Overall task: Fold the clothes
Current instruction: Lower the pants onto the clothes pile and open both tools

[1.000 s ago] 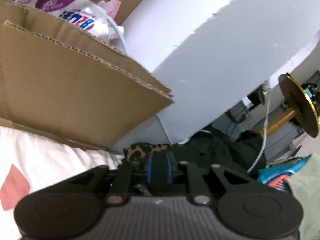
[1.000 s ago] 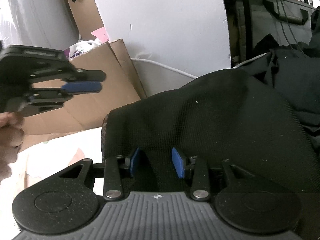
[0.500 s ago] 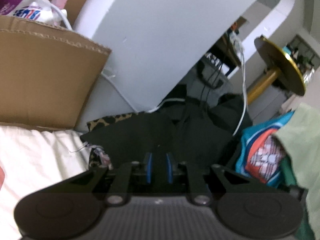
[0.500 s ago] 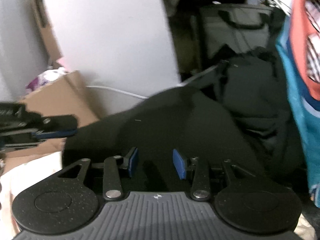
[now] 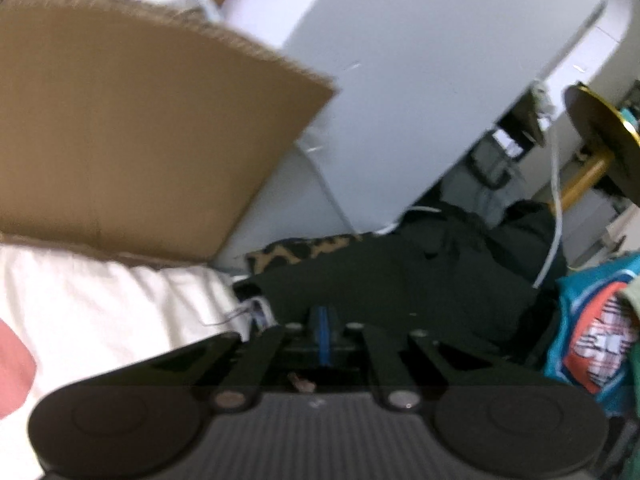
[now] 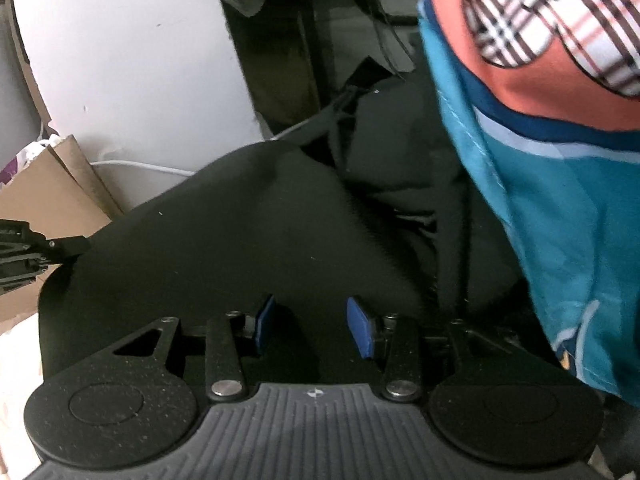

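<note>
White bedding (image 5: 100, 304) under black garment (image 6: 240, 240), cardboard (image 5: 140, 140) behind | left gripper (image 5: 322, 330) pinched on garment edge | right gripper (image 6: 310, 326) half apart, unclear whether gripping | gold stand (image 5: 592, 148) left view only.

Dim indoor light, both views soft with motion blur. Fisheye bends the edges, corners go black. White panel (image 5: 420, 80) is the brightest area, slightly washed out. Black garment (image 6: 240, 240) loses detail in shadow. Cardboard box (image 5: 140, 140) edge smeared.
</note>
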The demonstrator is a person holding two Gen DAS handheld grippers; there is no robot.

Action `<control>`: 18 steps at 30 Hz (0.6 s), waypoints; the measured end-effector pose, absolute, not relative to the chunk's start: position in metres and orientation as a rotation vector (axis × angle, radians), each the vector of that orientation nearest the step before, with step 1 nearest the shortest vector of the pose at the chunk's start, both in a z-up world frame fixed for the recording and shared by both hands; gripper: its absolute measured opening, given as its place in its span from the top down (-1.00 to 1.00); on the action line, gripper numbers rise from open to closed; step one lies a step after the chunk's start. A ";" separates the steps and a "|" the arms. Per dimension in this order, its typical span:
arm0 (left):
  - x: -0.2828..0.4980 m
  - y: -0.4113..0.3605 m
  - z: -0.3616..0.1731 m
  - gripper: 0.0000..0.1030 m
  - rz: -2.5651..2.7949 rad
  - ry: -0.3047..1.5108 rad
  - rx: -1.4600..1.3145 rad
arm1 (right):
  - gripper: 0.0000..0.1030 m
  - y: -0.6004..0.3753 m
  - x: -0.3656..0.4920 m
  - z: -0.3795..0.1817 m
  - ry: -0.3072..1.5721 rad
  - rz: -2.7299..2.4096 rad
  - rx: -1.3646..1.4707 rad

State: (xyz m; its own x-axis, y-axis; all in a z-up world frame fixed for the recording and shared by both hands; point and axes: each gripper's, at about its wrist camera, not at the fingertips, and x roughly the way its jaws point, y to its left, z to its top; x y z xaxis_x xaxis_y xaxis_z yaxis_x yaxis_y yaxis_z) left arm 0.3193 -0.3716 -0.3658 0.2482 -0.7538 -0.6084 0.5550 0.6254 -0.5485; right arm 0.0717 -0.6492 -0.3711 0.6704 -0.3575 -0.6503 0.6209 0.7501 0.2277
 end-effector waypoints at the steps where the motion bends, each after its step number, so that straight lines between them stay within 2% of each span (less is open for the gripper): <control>1: 0.321 -0.372 -0.370 0.96 -0.896 0.981 -0.237 | 0.09 -0.650 0.070 -0.372 0.623 -0.577 0.462; 7: 0.327 -0.370 -0.386 0.95 -0.845 1.019 -0.181 | 0.07 -0.649 0.052 -0.379 0.660 -0.598 0.469; 12: 0.328 -0.357 -0.366 0.90 -0.839 0.959 -0.185 | 0.04 -0.643 0.036 -0.375 0.697 -0.616 0.436; 15: 0.318 -0.354 -0.344 0.60 -0.864 0.902 -0.149 | 0.04 -0.641 0.028 -0.368 0.689 -0.636 0.454; 17: 0.307 -0.353 -0.331 0.33 -0.880 0.866 -0.125 | 0.03 -0.639 0.027 -0.364 0.683 -0.631 0.456; 18: 0.301 -0.353 -0.326 0.31 -0.896 0.854 -0.123 | 0.03 -0.638 0.027 -0.362 0.681 -0.623 0.456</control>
